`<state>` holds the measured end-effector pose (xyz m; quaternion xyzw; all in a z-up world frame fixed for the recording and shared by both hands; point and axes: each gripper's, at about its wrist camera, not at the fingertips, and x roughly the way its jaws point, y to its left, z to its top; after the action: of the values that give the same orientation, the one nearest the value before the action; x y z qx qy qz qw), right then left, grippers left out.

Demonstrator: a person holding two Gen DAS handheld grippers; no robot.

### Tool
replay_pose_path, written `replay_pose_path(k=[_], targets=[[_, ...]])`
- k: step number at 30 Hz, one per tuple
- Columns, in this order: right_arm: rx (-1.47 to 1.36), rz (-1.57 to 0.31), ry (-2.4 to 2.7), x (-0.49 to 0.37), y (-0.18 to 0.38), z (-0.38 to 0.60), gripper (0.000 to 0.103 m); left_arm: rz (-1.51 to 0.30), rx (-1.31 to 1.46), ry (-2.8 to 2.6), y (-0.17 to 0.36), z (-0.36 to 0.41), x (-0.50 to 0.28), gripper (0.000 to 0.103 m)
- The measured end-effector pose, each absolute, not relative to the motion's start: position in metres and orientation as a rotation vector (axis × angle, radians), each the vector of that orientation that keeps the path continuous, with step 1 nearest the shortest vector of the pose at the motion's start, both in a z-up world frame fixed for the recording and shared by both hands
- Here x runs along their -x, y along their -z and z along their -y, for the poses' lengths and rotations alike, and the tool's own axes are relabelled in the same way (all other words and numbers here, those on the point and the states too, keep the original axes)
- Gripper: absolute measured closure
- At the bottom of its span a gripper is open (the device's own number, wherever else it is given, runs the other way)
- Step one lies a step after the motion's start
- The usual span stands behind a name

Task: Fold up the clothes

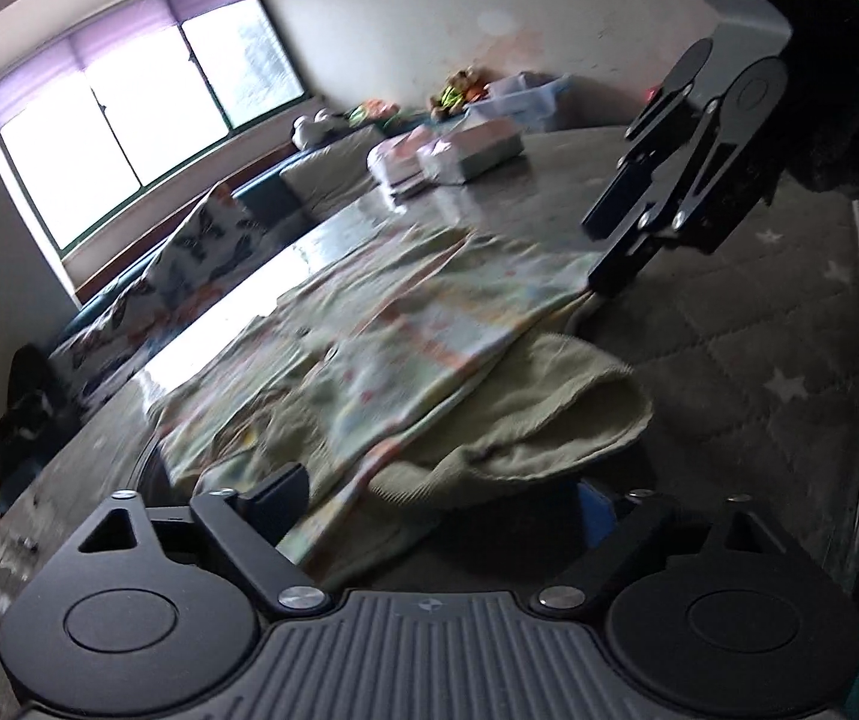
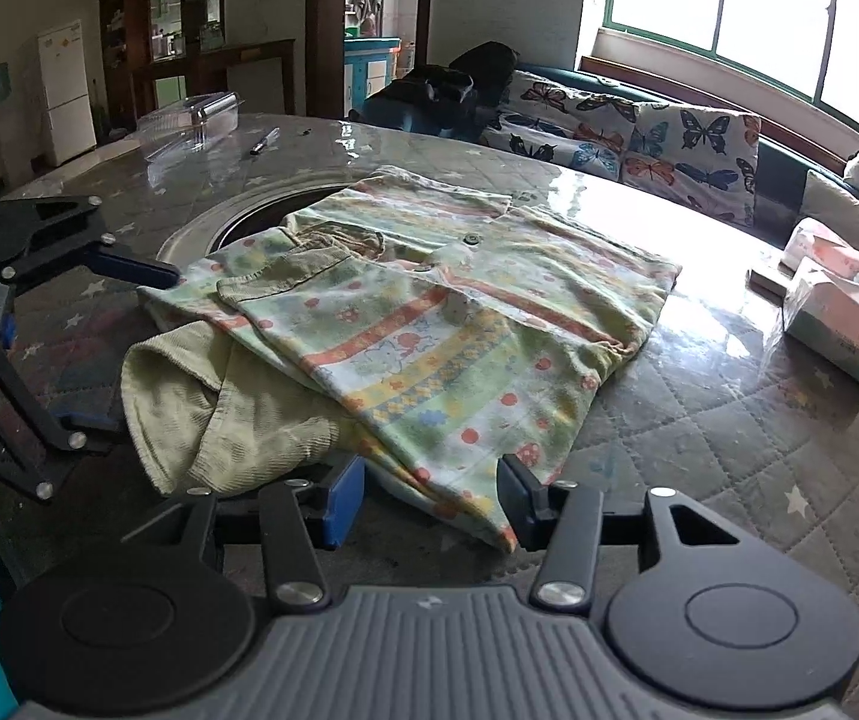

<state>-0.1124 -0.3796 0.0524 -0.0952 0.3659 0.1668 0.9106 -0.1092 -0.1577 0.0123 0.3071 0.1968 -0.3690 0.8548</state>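
Most of the fold looks done: printed shirt point(image 2: 429, 324) lies doubled on the tabletop point(image 2: 729, 450) just ahead of the right tool point(image 2: 432, 501), released w/ the hem between its jaws, left tool point(image 2: 111, 354) also released beside the green sleeve point(image 2: 189, 408), prob. still untucked.

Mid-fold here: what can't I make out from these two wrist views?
- Left wrist view: motion blur smears the shirt; seams unreadable.
- Left gripper: the garment's edge covers its right fingertip.
- Right gripper: whether cloth touches its pads is unclear.
- Round opening under the shirt: contents hidden.
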Motion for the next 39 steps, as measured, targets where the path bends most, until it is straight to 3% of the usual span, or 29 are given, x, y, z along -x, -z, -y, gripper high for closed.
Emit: replay_pose_path(k=[6,8,11,13,25,26,29,31,33,35,39], targets=[[0.204,-0.762,-0.347,0.112,-0.051,0.38,0.053,-0.398,-0.601,0.83,-0.013,0.159,0.106,0.05],[0.211,-0.765,-0.35,0.112,-0.051,0.38,0.053,-0.404,-0.567,0.838,-0.016,0.158,0.103,0.069],[0.233,-0.766,-0.352,0.113,-0.049,0.379,0.053,-0.43,-0.496,0.836,-0.023,0.157,0.093,0.084],[0.246,-0.764,-0.362,0.113,-0.048,0.377,0.053,-0.453,-0.44,0.821,-0.029,0.155,0.085,0.087],[0.304,-0.719,-0.46,0.093,-0.044,0.344,0.056,-0.506,-0.3,0.804,-0.05,0.16,0.042,0.088],[0.306,-0.716,-0.468,0.09,-0.043,0.341,0.058,-0.509,-0.297,0.806,-0.05,0.16,0.04,0.088],[0.293,-0.722,-0.487,0.082,-0.041,0.333,0.078,-0.51,-0.292,0.803,-0.049,0.158,0.038,0.087],[0.274,-0.725,-0.493,0.078,-0.042,0.331,0.083,-0.512,-0.291,0.8,-0.049,0.155,0.039,0.084],[0.234,-0.733,-0.495,0.073,-0.046,0.335,0.087,-0.507,-0.292,0.788,-0.05,0.149,0.043,0.078],[0.204,-0.734,-0.495,0.07,-0.051,0.338,0.088,-0.505,-0.295,0.766,-0.048,0.142,0.048,0.053],[0.155,-0.724,-0.489,0.064,-0.06,0.344,0.089,-0.523,-0.299,0.72,-0.042,0.123,0.057,0.048]])
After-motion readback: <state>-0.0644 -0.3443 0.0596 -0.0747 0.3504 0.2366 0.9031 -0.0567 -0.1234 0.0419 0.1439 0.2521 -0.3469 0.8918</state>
